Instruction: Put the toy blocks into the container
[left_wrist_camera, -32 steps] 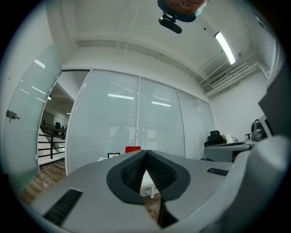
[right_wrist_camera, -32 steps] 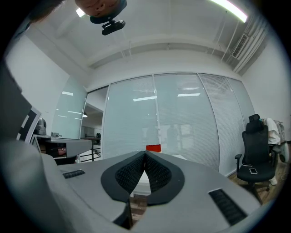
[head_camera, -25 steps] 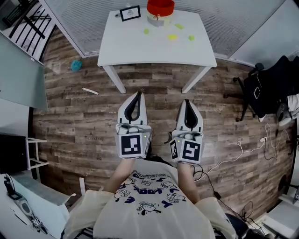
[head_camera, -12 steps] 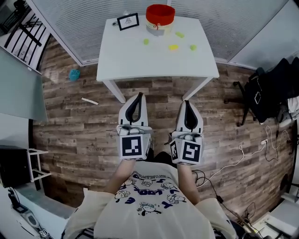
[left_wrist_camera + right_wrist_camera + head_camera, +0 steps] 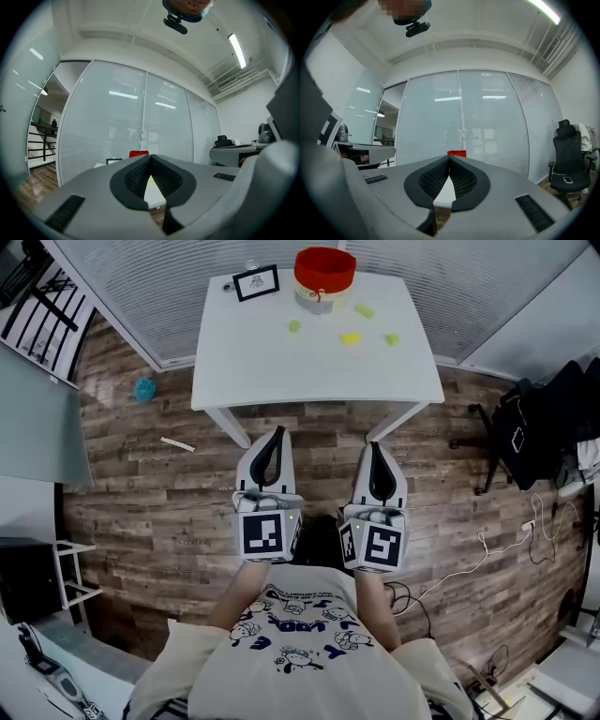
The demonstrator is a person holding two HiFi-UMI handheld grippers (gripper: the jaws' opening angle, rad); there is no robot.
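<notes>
White square table [image 5: 281,371] sits closer than a second ago, its front edge now just ahead of both tools. The left gripper [image 5: 273,432] and right gripper [image 5: 375,446] have jaws pressed together, empty, touching nothing. Small yellow-green toy blocks [image 5: 351,337] lie loose on the tabletop, just in front of the round red container [image 5: 324,266].

Smooth, matt white top on the table [image 5: 281,371]. Rough-grained, weathered wood planks for the floor [image 5: 150,493]. Matt grey plastic shells on the left gripper [image 5: 277,433] and right gripper [image 5: 374,446], with black ribbed pads [image 5: 133,176]. Soft printed cloth on the shirt [image 5: 300,652]. Glossy glass wall [image 5: 117,131].
</notes>
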